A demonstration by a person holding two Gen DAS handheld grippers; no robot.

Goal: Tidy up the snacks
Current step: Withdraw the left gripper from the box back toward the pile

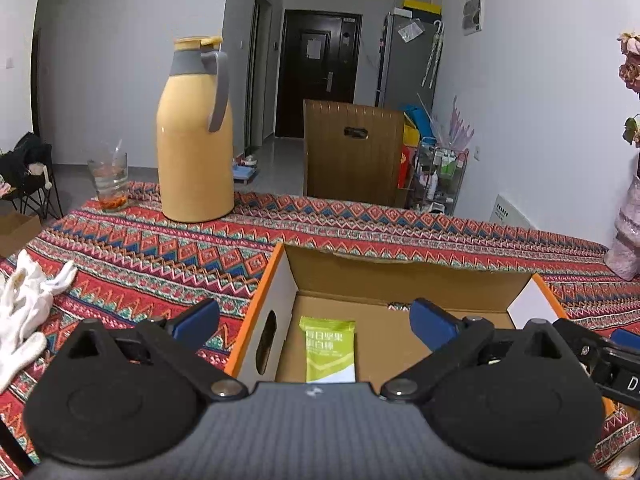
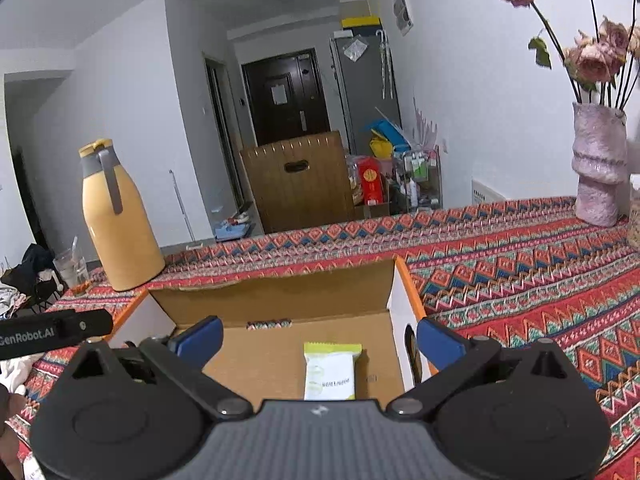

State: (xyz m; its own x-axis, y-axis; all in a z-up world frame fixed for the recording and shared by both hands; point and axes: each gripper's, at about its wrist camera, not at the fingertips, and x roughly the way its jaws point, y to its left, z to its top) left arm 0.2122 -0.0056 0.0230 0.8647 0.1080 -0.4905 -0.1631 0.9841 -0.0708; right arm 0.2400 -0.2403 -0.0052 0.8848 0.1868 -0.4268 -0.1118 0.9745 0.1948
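An open cardboard box [image 1: 280, 288] with orange edges sits on the patterned tablecloth; it also shows in the right wrist view [image 2: 280, 300]. A green snack packet [image 1: 329, 350] lies flat on the box floor at its left side. A green-and-white snack packet [image 2: 331, 372] lies on the floor at the box's right side. My left gripper [image 1: 316, 322] is open and empty above the left packet. My right gripper [image 2: 320, 340] is open and empty above the right packet. The right gripper's body [image 1: 616, 364] shows at the left view's right edge.
A yellow thermos jug [image 1: 194, 132] and a glass [image 1: 108, 180] stand at the table's far left. White gloves [image 1: 28, 312] lie at the left. A pink vase of dried flowers [image 2: 598, 168] stands far right. A wooden chair back [image 1: 354, 152] is behind the table.
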